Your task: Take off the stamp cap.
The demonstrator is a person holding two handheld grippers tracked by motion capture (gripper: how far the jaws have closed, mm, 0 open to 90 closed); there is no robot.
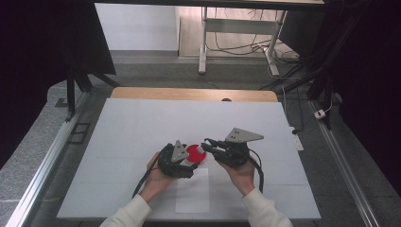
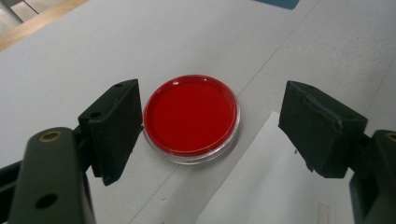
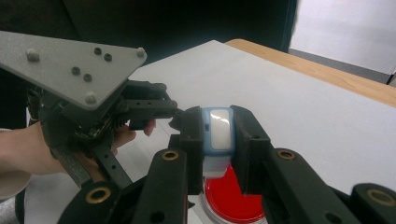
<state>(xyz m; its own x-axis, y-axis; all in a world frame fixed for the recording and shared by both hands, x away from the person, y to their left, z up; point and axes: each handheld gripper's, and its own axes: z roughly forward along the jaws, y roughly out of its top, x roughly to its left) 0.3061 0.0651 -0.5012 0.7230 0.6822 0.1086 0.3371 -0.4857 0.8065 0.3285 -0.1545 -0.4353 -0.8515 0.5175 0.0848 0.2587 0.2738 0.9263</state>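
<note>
Left tool (image 2: 210, 126) gapes around red dish (image 2: 191, 116); right tool (image 3: 218, 135) pinches seemingly blue-white stamp (image 3: 218, 133).

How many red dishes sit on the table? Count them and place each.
1. The red dish lies on the white table between the open jaws of the left gripper, beneath the right gripper, which clamps a small blue-and-white block.
</note>
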